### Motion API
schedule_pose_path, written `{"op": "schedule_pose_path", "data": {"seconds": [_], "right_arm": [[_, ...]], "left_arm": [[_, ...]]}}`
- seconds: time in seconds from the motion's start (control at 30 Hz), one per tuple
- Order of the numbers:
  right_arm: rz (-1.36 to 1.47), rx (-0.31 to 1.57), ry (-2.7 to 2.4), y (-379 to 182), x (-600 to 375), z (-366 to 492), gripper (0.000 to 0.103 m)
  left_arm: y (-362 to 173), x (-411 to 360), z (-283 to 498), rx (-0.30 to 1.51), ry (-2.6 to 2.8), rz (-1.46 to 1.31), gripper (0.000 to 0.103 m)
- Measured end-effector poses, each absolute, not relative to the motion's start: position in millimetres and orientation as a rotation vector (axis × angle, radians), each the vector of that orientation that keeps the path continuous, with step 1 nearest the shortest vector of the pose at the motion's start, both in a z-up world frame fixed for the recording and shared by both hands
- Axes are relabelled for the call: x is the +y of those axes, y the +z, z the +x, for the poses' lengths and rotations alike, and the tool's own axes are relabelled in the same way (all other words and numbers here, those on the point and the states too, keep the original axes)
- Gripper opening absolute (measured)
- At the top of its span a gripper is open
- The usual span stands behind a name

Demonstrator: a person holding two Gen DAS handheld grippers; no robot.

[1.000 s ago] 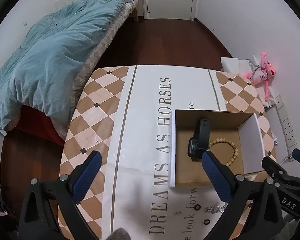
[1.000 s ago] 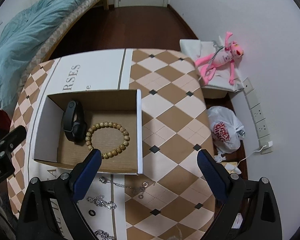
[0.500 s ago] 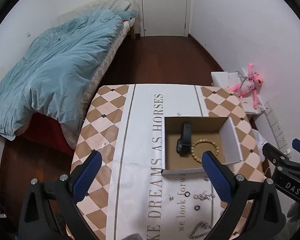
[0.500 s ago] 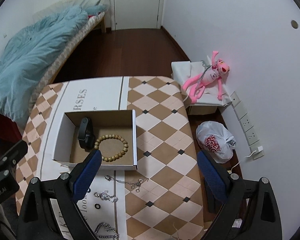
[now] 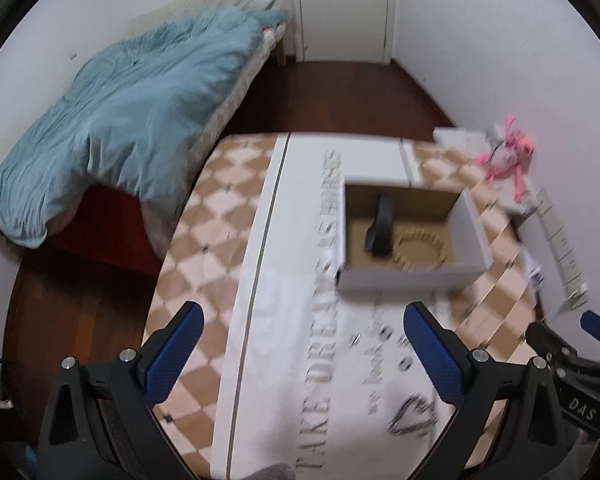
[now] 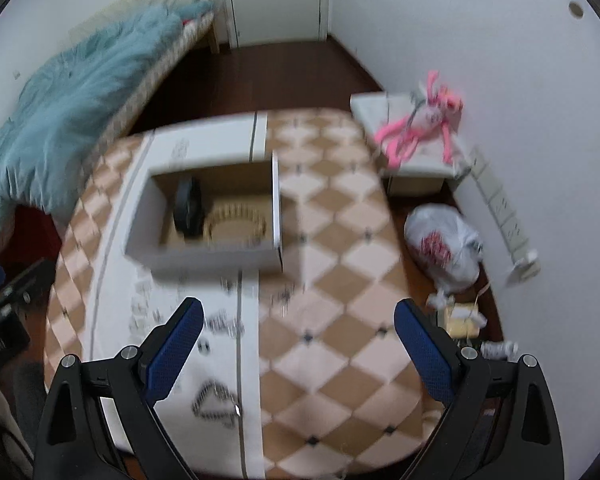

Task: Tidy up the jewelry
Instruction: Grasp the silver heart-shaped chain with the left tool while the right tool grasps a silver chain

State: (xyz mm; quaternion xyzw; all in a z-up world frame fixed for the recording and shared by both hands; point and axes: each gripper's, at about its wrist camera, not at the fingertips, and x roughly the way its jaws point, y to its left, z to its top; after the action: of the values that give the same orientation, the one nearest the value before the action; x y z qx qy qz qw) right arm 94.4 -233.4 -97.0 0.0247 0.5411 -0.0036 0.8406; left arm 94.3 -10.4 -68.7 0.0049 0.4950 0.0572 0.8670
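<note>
A cardboard box stands on the checkered table. Inside lie a black wristband and a wooden bead bracelet. Loose jewelry lies in front of the box: small rings, a silver chain and other pieces. My left gripper is open and empty, high above the table's near part. My right gripper is open and empty, high above the table. Both views are blurred.
A bed with a blue duvet stands left of the table. A pink plush toy lies on a white box by the right wall, with a plastic bag on the floor. The right gripper shows in the left view.
Both grippers have risen and pulled back from the box. The box looks smaller and more of the room and the loose jewelry is in view. Both stay open.
</note>
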Motion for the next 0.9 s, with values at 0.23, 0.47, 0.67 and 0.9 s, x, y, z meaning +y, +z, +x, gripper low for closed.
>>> {"op": "schedule_pose_path", "data": {"seconds": [0.23,0.47,0.67,0.9], "right_arm": [[0.124,1.28,0.016,-176,-239,61,0.093],[0.192,1.318,-0.045,-211,-273,46,0.071],[0.252,1.317,-0.101,-217,-301,42,0.071],[0.272,1.315,-0.132,-219,-310,44,0.071]], "left_arm": [[-141,-15,68,1.196,0.088,0.03,0.102],[-181,-63,57,1.292,-0.069,0.052,0.101],[-191,-97,56,1.333,-0.189,0.005,0.101],[-198,-122,60,1.282,-0.181,0.096,0.064]]}}
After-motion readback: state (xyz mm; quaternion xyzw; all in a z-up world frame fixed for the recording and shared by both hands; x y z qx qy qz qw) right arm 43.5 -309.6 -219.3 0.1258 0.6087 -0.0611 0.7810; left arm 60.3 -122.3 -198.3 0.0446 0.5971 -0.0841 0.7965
